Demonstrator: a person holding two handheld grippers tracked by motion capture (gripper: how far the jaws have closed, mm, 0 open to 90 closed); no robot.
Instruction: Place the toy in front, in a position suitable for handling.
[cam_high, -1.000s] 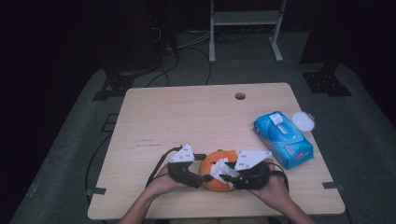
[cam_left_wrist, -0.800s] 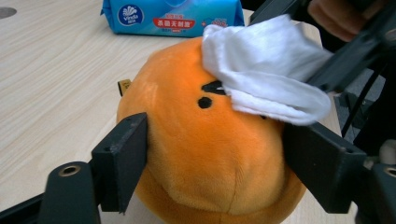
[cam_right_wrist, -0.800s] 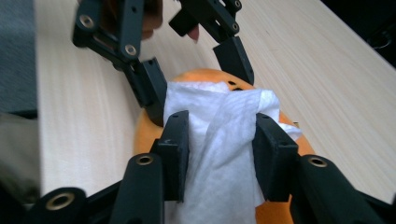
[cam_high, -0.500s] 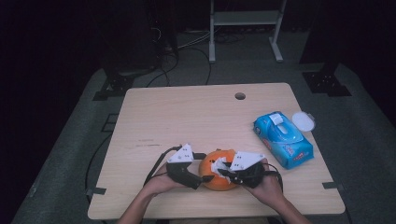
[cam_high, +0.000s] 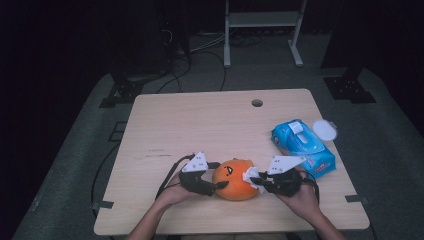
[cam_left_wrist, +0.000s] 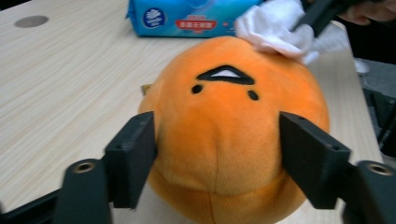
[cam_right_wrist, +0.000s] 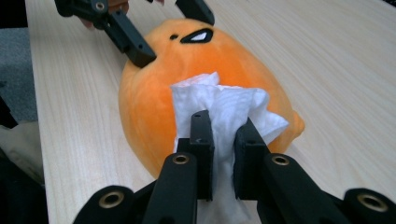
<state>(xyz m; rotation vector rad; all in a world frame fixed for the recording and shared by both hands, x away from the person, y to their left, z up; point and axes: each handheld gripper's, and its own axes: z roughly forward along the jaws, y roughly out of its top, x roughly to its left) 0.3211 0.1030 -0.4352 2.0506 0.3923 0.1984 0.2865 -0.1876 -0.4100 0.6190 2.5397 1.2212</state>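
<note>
**High view first: plush clamped on one side, wiped on the other**

High view: I see the orange plush toy (cam_high: 235, 179) sitting on the bench (cam_high: 200, 130) at lower centre of the frame. My left hand-held gripper (cam_high: 214, 176) comes in from the toy's left, my right hand-held gripper (cam_high: 256, 181) from its right, with a white tissue (cam_high: 250, 176) bunched at its tips against the toy. A blue wipes pack (cam_high: 302, 147) lies at right of centre, well apart from the toy, with a white lid (cam_high: 325, 130) just beside its upper right corner.

Left gripper view: the jaws have just been closing and now press on both flanks of the plush, one at lower left, one at lower right of the frame. The toy's face sits at centre. At upper right, the tissue rests on the toy's top, held by the other gripper.

Right gripper view: my jaws have just been closing and stand nearly together at lower centre, pinching the tissue, which spreads upward onto the plush's side. At upper left, the left gripper's jaws touch the toy.
</note>
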